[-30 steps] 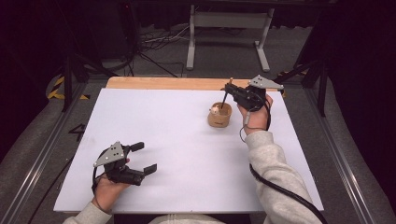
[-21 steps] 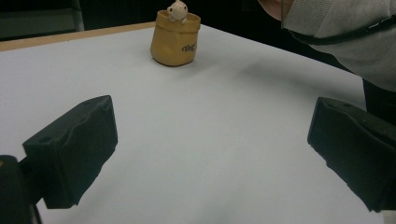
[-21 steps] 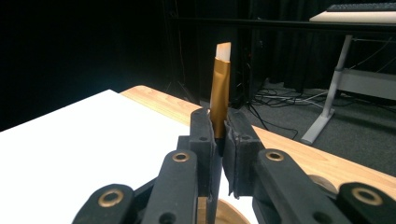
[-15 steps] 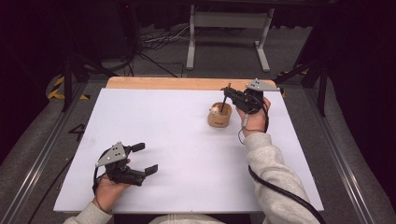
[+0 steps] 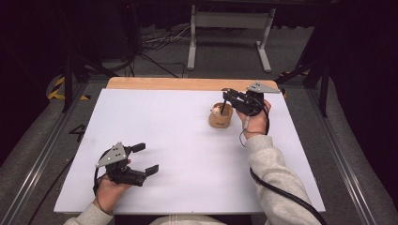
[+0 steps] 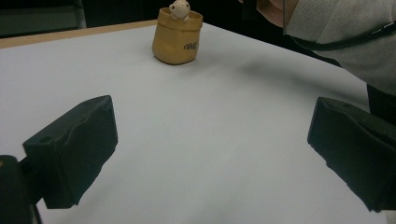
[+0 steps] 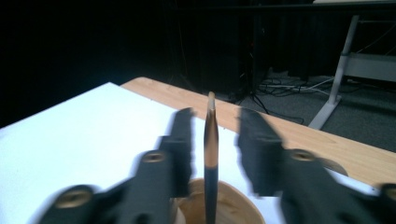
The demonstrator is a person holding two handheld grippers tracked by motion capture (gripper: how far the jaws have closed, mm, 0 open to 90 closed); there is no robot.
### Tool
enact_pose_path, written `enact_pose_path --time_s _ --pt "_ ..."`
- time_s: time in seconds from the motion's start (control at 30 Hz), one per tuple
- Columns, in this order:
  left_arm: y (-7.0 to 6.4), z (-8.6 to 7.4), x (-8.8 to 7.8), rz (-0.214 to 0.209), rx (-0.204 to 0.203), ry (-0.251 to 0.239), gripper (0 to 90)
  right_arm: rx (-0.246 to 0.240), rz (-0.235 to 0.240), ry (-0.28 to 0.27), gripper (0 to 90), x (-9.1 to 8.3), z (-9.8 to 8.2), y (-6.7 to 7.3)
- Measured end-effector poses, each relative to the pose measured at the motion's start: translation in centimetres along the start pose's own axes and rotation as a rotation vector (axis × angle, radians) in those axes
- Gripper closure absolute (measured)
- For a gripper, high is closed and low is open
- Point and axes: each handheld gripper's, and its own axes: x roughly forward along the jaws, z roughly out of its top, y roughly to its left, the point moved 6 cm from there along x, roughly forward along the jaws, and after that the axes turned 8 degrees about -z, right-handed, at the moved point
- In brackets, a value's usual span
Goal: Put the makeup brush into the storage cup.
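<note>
Right claw point(image 5: 228, 97) poised above the tan, sack-shaped holder point(image 5: 220, 117), which stands upright on the white tabletop point(image 5: 187, 140) toward its far right, near the wooden edge. In the right gripper view a slim dark stick with a pale tip point(image 7: 211, 154) rises upright from the holder's mouth, between the two black jaws; the jaws have just been opening and now stand apart on either side of the stick, with a gap visible on each side. A small pale figure point(image 6: 179, 9) peeks from the holder's rim. Left claw point(image 5: 145, 158) rests low over the near left tabletop, well apart from the holder, its jaws spread wide with nothing between them.
</note>
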Motion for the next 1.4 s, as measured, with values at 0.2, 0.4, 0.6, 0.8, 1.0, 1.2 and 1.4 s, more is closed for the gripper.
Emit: enact_pose_path --time_s 0.2,0.4,0.6,0.8,1.0,1.2,1.4 --pt "0.0 0.0 0.0 0.0 0.001 0.003 2.6 0.055 0.011 -0.071 25.3 -0.5 0.9 -0.6" --pt "0.0 0.0 0.0 0.001 -0.001 0.0 2.5 -0.013 0.002 -0.056 17.9 -1.5 1.5 -0.3" --pt "0.0 -0.1 -0.2 0.007 -0.001 0.0 2.6 -0.061 0.025 -0.068 12.0 -2.7 2.0 0.2" --pt "0.1 -0.1 -0.6 0.02 0.001 -0.001 2.5 -0.099 0.047 -0.09 6.6 -5.1 2.4 0.3" --pt "0.3 0.2 -1.2 0.02 -0.023 -0.019 2.5 -0.114 0.072 -0.123 1.3 -7.9 2.6 0.2" --pt "0.5 0.4 -1.7 0.027 -0.024 -0.022 2.4 -0.134 0.072 -0.123 0.2 -10.0 2.0 0.0" --pt "0.4 0.7 -2.1 0.028 -0.01 -0.022 2.2 -0.16 0.071 -0.112 0.0 -11.9 1.0 -0.2"
